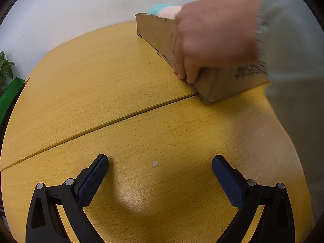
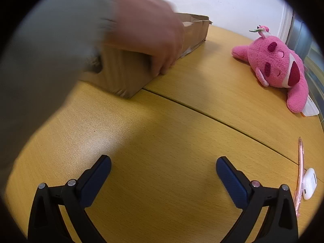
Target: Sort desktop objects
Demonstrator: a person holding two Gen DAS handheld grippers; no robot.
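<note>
A long cardboard box (image 1: 156,34) lies on the yellow wooden table (image 1: 101,81); it also shows in the right wrist view (image 2: 125,75). A bare hand (image 1: 212,36) grips the box's side; the same hand (image 2: 149,32) is blurred in the right wrist view. A teal and peach soft thing (image 1: 164,10) sticks out of the box's far end. A pink plush toy (image 2: 277,64) lies at the right. A pink pen (image 2: 300,162) and a white earbud case (image 2: 309,182) lie near the right edge. My left gripper (image 1: 160,163) and right gripper (image 2: 163,164) are open and empty above the table.
A grey sleeve (image 1: 293,60) fills the right of the left wrist view. A seam (image 1: 121,119) runs across the tabletop. A green plant (image 1: 6,68) and green bin (image 1: 10,95) stand past the table's left edge. A small white speck (image 1: 155,163) lies between the left fingers.
</note>
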